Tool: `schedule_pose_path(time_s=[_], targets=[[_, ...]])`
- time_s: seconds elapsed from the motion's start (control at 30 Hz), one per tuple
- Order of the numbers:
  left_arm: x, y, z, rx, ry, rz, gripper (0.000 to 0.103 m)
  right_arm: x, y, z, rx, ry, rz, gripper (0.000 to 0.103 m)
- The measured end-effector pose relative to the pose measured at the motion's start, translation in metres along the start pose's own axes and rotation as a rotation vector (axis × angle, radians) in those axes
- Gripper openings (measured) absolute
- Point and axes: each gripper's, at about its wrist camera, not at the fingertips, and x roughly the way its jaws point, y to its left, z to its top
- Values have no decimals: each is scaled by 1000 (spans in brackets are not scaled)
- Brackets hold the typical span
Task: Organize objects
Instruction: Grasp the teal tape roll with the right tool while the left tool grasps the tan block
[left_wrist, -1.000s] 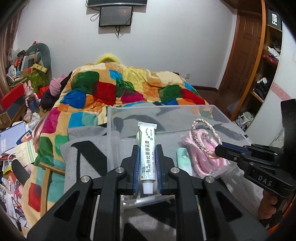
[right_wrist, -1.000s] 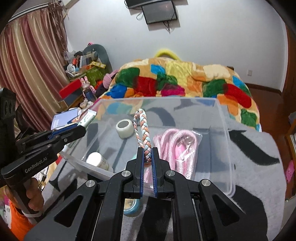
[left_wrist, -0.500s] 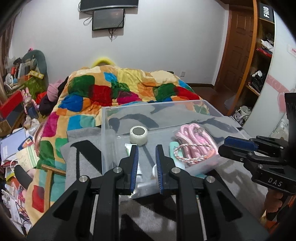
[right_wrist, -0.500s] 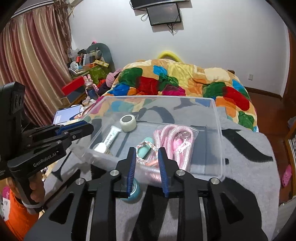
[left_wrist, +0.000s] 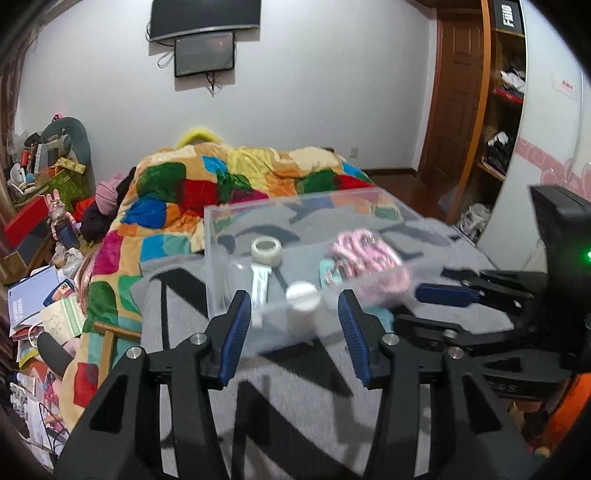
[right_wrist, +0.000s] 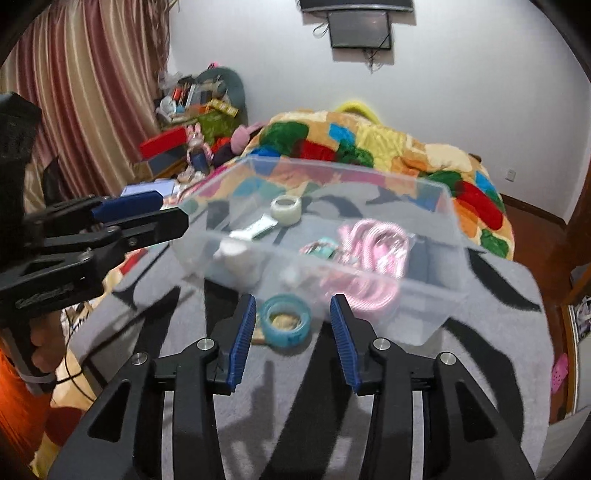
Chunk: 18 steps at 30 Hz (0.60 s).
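Right wrist view shows my right gripper (right_wrist: 291, 332) with fingers spread wide and empty, framing a teal tape roll (right_wrist: 284, 320) lying on the grey fleece just outside the clear plastic bin (right_wrist: 424, 291). My left gripper (left_wrist: 291, 332) is likewise agape before it. I judge the roll comes next: a smooth hard ring needing a firm pinch.
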Motion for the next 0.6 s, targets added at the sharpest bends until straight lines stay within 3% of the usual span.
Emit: schedule_pose_path(time_s=[0.27, 0.6], targets=[[24, -5, -28, 21, 121, -35, 49, 37, -3, -6, 15, 97, 13, 38], [60, -33, -32, 71, 238, -96, 49, 6, -22, -18, 43, 37, -1, 35]])
